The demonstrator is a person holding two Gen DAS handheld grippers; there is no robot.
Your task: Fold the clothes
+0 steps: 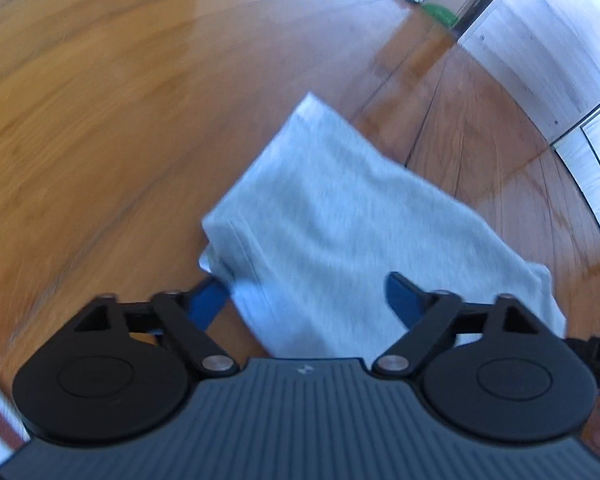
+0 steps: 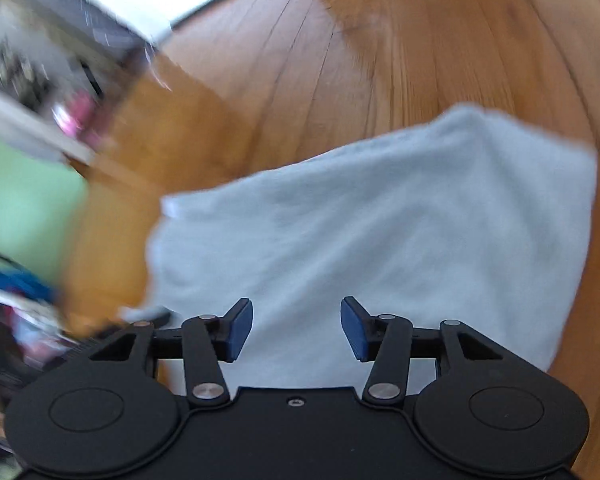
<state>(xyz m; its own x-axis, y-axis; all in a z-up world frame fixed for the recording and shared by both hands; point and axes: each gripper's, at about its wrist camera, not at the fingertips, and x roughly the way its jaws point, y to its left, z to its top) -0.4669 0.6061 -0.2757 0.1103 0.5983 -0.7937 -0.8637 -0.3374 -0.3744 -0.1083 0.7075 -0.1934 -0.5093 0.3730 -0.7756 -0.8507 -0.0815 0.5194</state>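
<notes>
Bright daylight, motion blur, fisheye warping

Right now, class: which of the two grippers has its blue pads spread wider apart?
The left gripper: its blue pads stand far apart over the grey garment. The right gripper shows a narrower gap.

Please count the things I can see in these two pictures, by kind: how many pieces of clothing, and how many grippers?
Pieces of clothing: 1, a light grey folded cloth on the wooden floor; both views appear to show the same piece.
Grippers: 2, the left gripper and the right gripper, both with jaws apart and nothing pinched.
Total: 3
</notes>
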